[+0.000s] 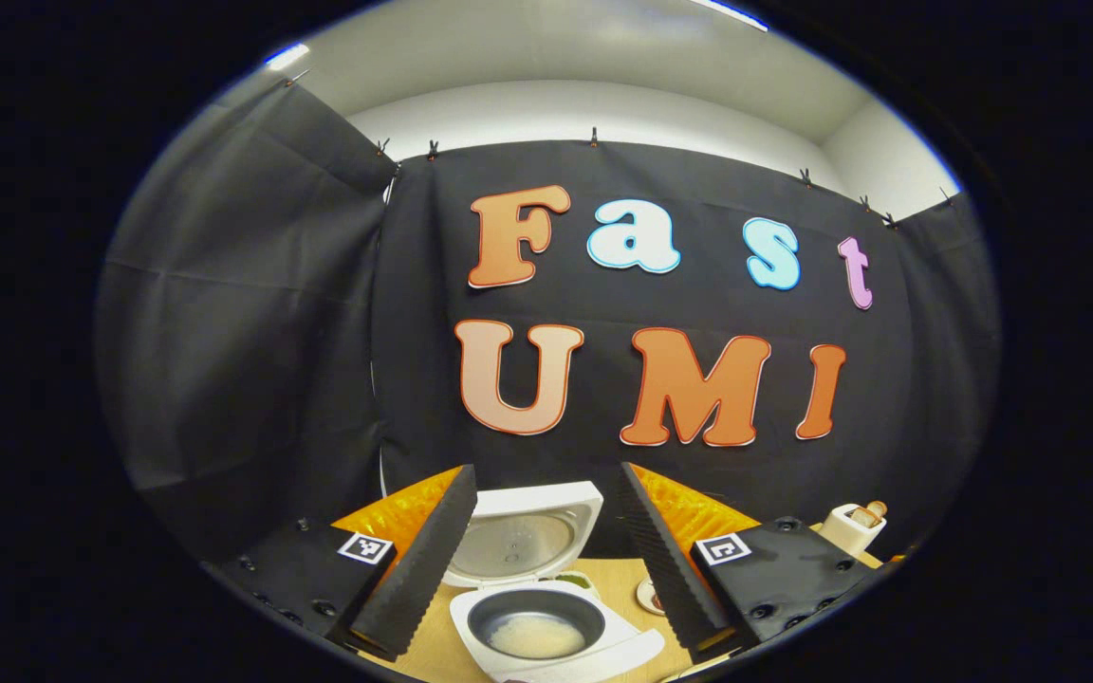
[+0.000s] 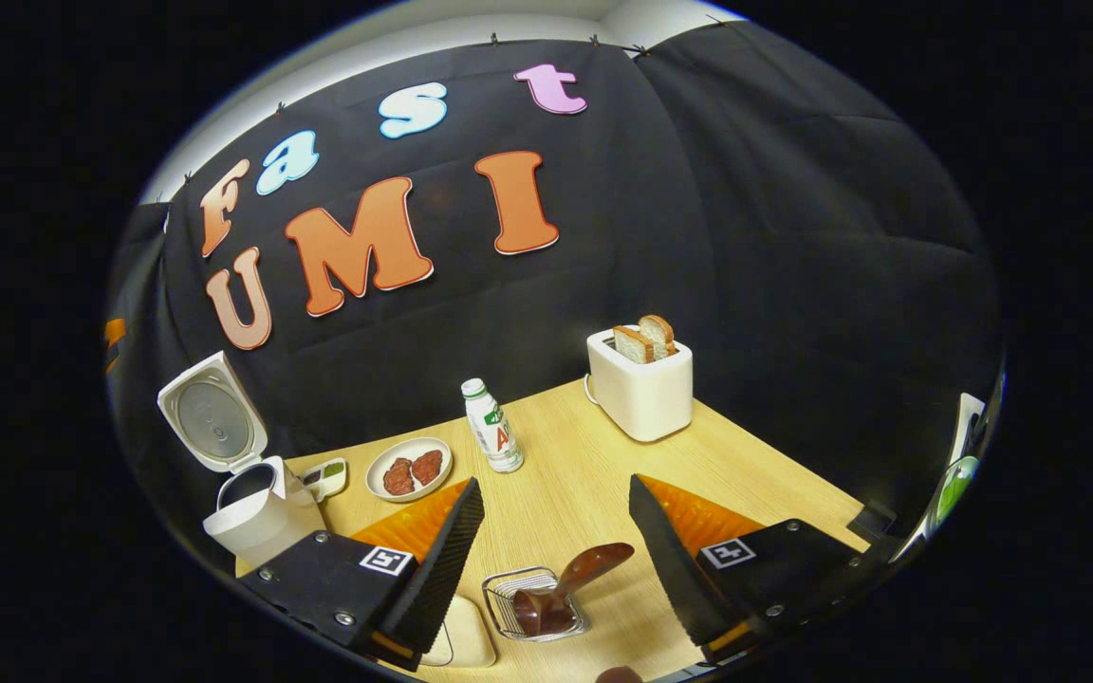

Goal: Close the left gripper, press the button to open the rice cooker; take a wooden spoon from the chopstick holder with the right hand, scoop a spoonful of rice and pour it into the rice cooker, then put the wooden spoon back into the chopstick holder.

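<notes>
Dark brown wooden spoon point(image 2: 561, 586) sits in the wire chopstick holder point(image 2: 509, 599) dead ahead between my right gripper point(image 2: 556, 555) jaws — wide open, empty; handle tilts up-right. White rice cooker point(image 2: 248, 507) far left — open.

Our left gripper point(image 1: 546, 545) over the opened rice cooker point(image 1: 551, 626)

We see our fingers spread wide with nothing between them; below, the cooker's lid point(image 1: 523, 536) stands raised and rice point(image 1: 535, 637) lies in the dark inner pot on the wooden table point(image 1: 624, 579), with a toaster point(image 1: 852, 526) holding bread off to the right.
</notes>
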`<state>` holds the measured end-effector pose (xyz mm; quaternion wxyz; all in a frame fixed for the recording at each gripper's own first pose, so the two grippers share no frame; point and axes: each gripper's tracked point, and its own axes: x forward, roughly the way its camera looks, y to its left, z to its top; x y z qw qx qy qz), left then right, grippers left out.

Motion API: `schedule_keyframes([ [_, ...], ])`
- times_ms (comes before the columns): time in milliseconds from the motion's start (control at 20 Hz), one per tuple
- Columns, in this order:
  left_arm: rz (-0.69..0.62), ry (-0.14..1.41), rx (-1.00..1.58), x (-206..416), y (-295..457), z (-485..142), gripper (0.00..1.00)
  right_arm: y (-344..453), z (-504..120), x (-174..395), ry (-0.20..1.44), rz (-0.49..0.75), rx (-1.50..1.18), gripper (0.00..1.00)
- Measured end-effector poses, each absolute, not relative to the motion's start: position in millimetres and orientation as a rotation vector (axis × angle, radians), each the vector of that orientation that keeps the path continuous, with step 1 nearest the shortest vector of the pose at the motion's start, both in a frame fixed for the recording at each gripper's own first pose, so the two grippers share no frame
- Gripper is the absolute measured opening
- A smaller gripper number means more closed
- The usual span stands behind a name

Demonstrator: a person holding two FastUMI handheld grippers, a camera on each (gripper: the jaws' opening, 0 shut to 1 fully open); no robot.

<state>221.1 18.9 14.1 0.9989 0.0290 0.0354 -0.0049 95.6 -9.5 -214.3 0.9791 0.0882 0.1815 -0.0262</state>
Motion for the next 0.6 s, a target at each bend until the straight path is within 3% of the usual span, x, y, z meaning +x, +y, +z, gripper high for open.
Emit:
schedule_keyframes([
  [600,0.068,0.206,0.135,388,43,-45,1.0,-16,-221,104,0.408,-0.094,0.136,0.94],
])
